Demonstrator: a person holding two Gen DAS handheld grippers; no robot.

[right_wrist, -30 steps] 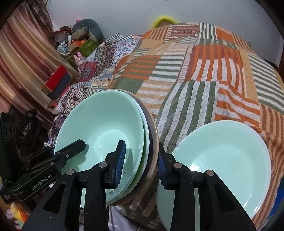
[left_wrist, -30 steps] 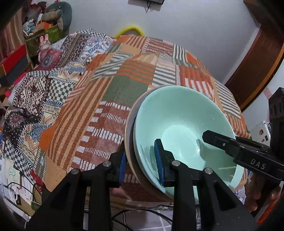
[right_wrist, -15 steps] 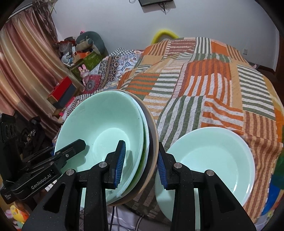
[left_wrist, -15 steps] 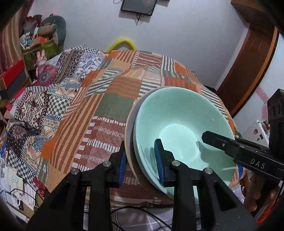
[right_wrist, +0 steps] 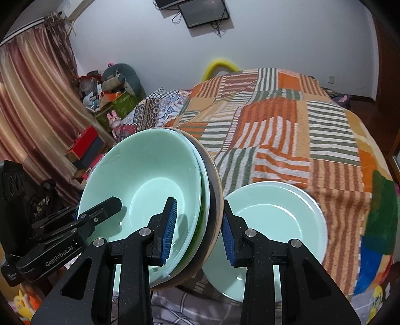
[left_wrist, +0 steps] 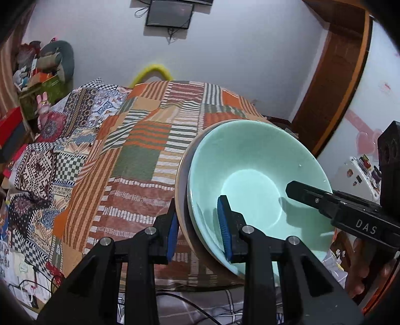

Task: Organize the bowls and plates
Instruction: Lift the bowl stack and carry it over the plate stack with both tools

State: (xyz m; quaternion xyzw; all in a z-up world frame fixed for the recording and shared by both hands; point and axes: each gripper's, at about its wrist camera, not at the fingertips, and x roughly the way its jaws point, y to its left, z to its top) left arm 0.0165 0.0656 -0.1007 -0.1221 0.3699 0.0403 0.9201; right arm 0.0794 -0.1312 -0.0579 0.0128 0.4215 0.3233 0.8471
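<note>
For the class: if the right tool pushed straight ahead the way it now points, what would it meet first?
The right tool already straddles the rim of the stacked dishes, so their edge would seat deeper between its fingers first. Beyond lies the striped quilt; depth is unclear.

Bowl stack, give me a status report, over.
Left gripper and right gripper both shut on the bowl stack, opposite rims. Stack lifted above the quilt. Second mint bowl rests on the quilt, right of the stack.

I am looking across a bed under an orange, green and white striped patchwork blanket point(right_wrist: 287, 130). A dark flat screen point(left_wrist: 170, 13) is hanging on the plain white wall point(left_wrist: 250, 62). Reddish-brown striped curtains point(right_wrist: 30, 100) are hanging beside cluttered boxes and soft toys point(right_wrist: 107, 92). A brown wooden door frame point(left_wrist: 335, 82) is standing nearby.
</note>
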